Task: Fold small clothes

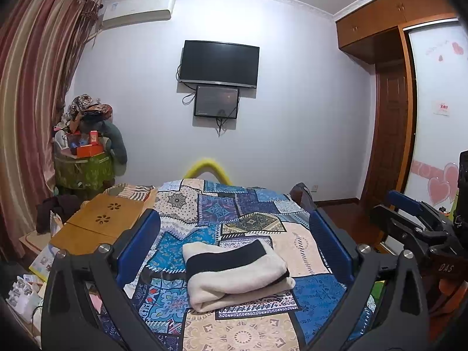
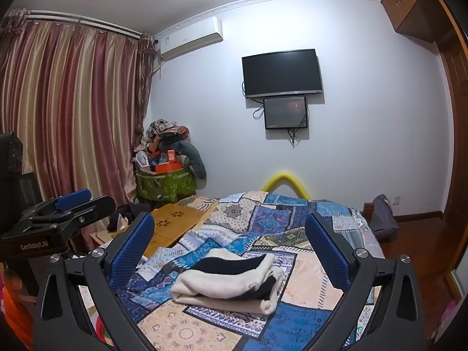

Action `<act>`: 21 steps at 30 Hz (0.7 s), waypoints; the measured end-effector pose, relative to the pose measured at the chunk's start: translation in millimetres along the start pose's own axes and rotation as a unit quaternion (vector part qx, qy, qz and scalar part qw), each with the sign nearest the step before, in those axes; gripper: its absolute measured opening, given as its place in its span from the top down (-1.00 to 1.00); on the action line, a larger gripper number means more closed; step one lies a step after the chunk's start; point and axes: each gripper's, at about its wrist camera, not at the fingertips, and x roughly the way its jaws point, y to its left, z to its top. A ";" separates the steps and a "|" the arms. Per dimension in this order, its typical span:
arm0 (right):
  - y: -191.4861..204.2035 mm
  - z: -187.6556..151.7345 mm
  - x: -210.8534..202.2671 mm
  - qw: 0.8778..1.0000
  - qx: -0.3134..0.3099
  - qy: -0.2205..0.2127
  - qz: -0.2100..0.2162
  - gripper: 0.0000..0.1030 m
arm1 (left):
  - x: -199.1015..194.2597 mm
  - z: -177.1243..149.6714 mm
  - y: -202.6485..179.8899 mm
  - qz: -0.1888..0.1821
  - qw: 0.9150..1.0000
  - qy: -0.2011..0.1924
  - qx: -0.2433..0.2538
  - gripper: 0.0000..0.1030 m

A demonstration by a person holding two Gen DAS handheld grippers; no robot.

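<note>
A cream garment with black bands (image 1: 234, 275) lies folded in a compact bundle on the patchwork bedspread (image 1: 248, 222). It also shows in the right wrist view (image 2: 228, 283). My left gripper (image 1: 234, 234) is open and empty, held above and behind the bundle. My right gripper (image 2: 229, 237) is open and empty too, above the bundle. The right gripper shows at the right edge of the left wrist view (image 1: 415, 219). The left gripper shows at the left edge of the right wrist view (image 2: 70, 207).
A wooden lap desk (image 1: 102, 219) lies on the bed's left side. A green bin piled with clothes and boxes (image 1: 84, 158) stands in the corner by the striped curtain (image 1: 32, 93). A dark bag (image 2: 383, 216) sits past the bed's right edge. A wardrobe (image 1: 392, 117) stands at right.
</note>
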 end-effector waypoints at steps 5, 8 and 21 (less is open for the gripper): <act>-1.0 0.7 0.1 1.000 0.000 0.003 -0.001 -0.98 | 2.7 -1.3 -0.1 0.001 1.000 0.002 0.001 -0.99; -1.5 1.4 -0.4 1.000 0.000 0.003 -0.002 -0.99 | 4.0 -3.5 0.1 0.000 1.000 0.002 0.002 -0.99; -3.1 2.0 -0.3 1.000 0.002 0.003 -0.004 -0.99 | 6.6 -6.1 -3.7 -0.005 1.000 0.002 0.009 -0.99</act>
